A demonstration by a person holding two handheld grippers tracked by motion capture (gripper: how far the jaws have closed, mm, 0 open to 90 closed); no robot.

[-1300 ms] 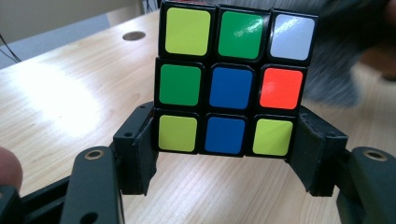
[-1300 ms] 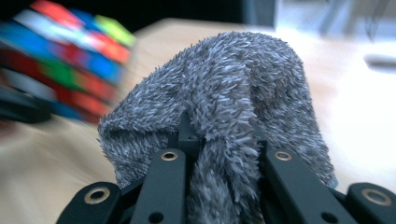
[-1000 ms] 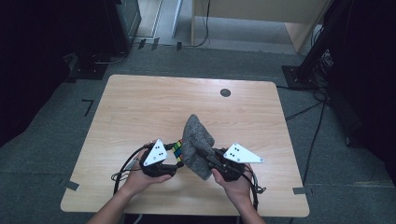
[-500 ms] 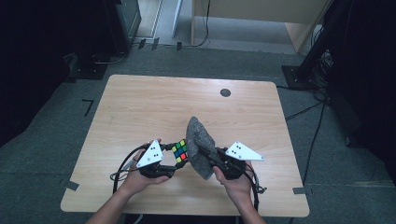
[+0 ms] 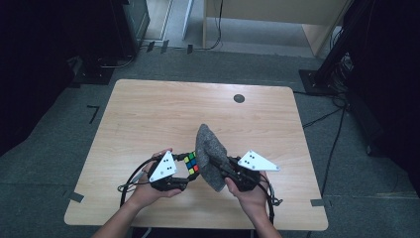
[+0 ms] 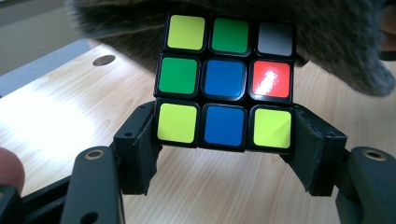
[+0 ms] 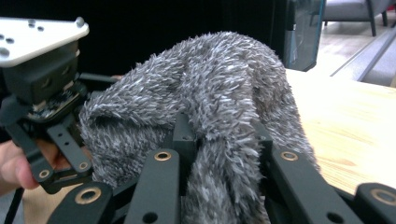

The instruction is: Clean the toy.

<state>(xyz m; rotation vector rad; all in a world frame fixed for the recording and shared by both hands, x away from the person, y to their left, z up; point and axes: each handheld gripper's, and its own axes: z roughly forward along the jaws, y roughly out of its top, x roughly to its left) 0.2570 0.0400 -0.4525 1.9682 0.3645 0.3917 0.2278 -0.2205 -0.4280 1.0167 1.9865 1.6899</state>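
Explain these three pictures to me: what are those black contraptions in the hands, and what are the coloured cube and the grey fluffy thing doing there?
No robot here: a person at a wooden table holds a hand-held gripper in each hand, a tool with two black jaws that squeeze together.

The high view comes from a fixed camera above, looking down on the table. There the left gripper is at the left and the right gripper at the right, each topped by a pale three-cornered plate.

The other two pictures come from small cameras riding on the grippers, looking along their jaws.

In the left gripper view, the jaws clamp a puzzle cube by its bottom row. In the right gripper view, the jaws pinch a grey furry cloth, which bunches up between them.

Both things are held close together, above the table's near edge. Farther off, a small dark disc sits in the tabletop.
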